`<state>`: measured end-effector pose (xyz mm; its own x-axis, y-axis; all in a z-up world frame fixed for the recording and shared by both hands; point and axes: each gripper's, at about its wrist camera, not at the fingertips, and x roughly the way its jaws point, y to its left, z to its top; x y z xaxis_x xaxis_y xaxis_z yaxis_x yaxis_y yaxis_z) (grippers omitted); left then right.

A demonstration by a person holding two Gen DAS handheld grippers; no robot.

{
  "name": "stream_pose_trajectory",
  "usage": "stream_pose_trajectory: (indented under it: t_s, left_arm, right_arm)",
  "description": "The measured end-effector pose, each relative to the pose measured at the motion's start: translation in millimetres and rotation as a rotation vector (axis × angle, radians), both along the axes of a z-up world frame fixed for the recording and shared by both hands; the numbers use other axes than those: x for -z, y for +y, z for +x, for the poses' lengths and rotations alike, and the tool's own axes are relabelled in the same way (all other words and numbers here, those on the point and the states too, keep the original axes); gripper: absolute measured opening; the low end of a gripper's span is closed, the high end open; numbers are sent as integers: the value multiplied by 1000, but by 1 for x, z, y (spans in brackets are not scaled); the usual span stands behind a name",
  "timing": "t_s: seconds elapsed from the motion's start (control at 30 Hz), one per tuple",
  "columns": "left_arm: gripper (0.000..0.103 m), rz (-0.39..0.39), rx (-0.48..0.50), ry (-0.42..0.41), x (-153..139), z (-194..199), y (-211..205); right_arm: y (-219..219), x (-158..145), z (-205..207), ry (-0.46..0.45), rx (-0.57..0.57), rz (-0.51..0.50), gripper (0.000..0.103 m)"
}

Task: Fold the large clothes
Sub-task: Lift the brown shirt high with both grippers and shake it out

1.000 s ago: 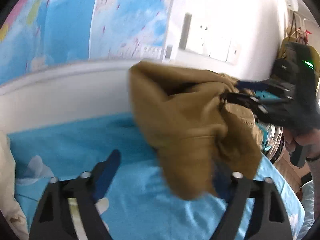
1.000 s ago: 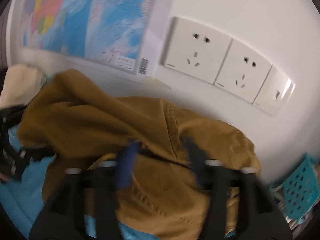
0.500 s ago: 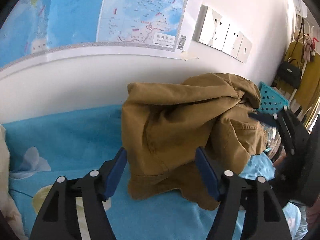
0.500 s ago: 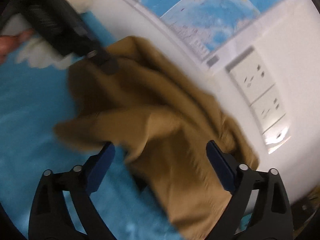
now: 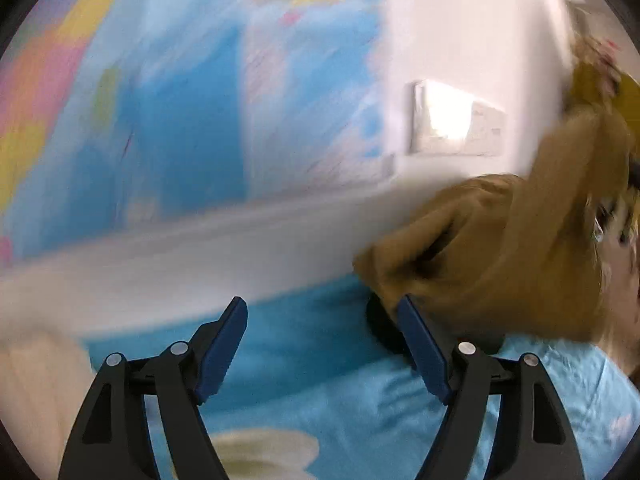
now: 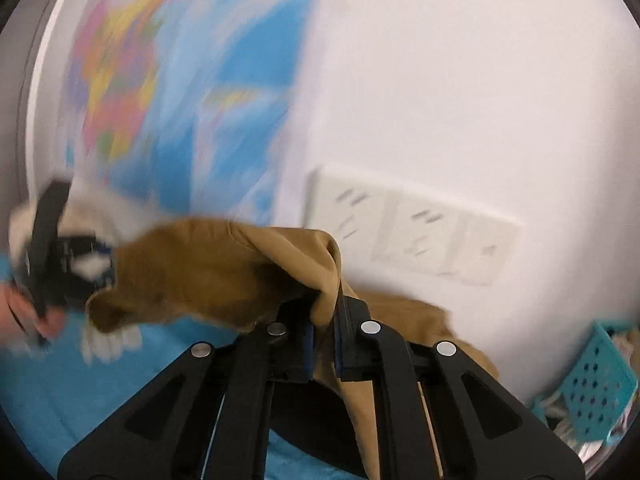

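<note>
Change, right tool: half a second before, the right tool [image 6: 322,344] stood spread over the garment [image 6: 208,272]; at this moment its blue pads [image 6: 307,350] were pressed together on a fold of the tan cloth, which rose between them and draped over them.
Change, left tool: the left tool [image 5: 322,340] was spread and still widening, with only bed showing between its pads [image 5: 222,344]; the cloth lay just off its right pad, not gripped.
Change, garment: a second before it hung bunched in the air; half a second before it sat heaped on the bed [image 5: 320,360]; now one end was lifted by the right tool while the rest trailed to the sheet.
Meaning: the right side appeared to have taken a fresh hold, probably to shake the piece open or find an edge; no fold looked made yet, and the left tool still needed its own grip.
Garment, look: tan, thick, heavy-looking fabric with a stitched seam, crumpled in deep soft folds, no flat panel visible; both views were motion-blurred, so its type could not be told.
Garment, place: on the blue bed by the white wall [image 6: 460,100], below the map [image 5: 180,120] and sockets [image 6: 412,232].
Left hand: seen blurred at the far end of the cloth in the right view.
</note>
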<state>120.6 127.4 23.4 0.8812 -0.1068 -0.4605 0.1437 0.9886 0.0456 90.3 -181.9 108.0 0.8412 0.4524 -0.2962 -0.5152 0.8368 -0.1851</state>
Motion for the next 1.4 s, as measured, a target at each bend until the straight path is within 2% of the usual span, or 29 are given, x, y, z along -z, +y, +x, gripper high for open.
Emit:
stream_pose_trajectory:
  t_s: [0.07, 0.13, 0.2, 0.3, 0.47, 0.5, 0.53, 0.57, 0.6, 0.63, 0.73, 0.8, 0.87, 0.93, 1.03, 1.17, 1.3, 1.4]
  left_arm:
    - [87, 60, 93, -62, -11, -5, -22]
    - [88, 104, 212, -102, -17, -11, -43]
    - [89, 182, 260, -159, -17, -19, -67]
    - [90, 288, 384, -179, -9, -23, -103]
    - [91, 442, 444, -211, 6, -14, -152]
    - [89, 457, 447, -211, 8, -8, -159]
    - [83, 473, 433, -211, 8, 1, -167]
    - [54, 476, 426, -202, 6, 16, -175]
    - [19, 452, 398, -164, 1, 32, -180]
    - [12, 417, 379, -137, -4, 41, -180]
    - [10, 251, 314, -125, -43, 61, -169]
    - [9, 183, 300, -150, -75, 61, -170]
    - [9, 144, 284, -182, -107, 53, -173]
    - [9, 67, 288, -233, -142, 38, -171]
    - [10, -50, 292, -333, -199, 1, -162]
    - [10, -100, 285, -446, -260, -70, -149]
    - [10, -118, 252, -474, -300, -136, -133]
    - [10, -78, 207, -508, -312, -194, -119]
  right_arm:
    - [-19, -15, 1, -2, 21, 36, 6]
    - [-38, -22, 9, 14, 41, 90, 6]
    - [-50, -24, 22, 34, 54, 153, 6]
    - [-65, -28, 29, 28, 67, 171, 6]
    - [-82, -46, 50, 30, 87, 200, 6]
    - [-79, -47, 52, 29, 89, 204, 6]
    - [-81, -48, 51, 31, 88, 210, 6]
    - [-85, -50, 51, 29, 88, 209, 6]
    - [-93, -51, 48, 22, 94, 207, 6]
    - [-96, -52, 47, 21, 102, 212, 6]
    - [-113, -66, 44, 16, 143, 235, 6]
    - [-125, -83, 36, -6, 159, 252, 6]
    - [-128, -110, 17, -71, 172, 231, 6]
    - [-124, -142, -12, -170, 162, 198, 6]
    - [-128, -197, -59, -279, 137, 235, 6]
    - [-120, -247, -123, -416, 94, 230, 6]
    - [-111, -278, -180, -441, 19, 242, 6]
    - [-109, -283, -212, -419, -60, 279, 6]
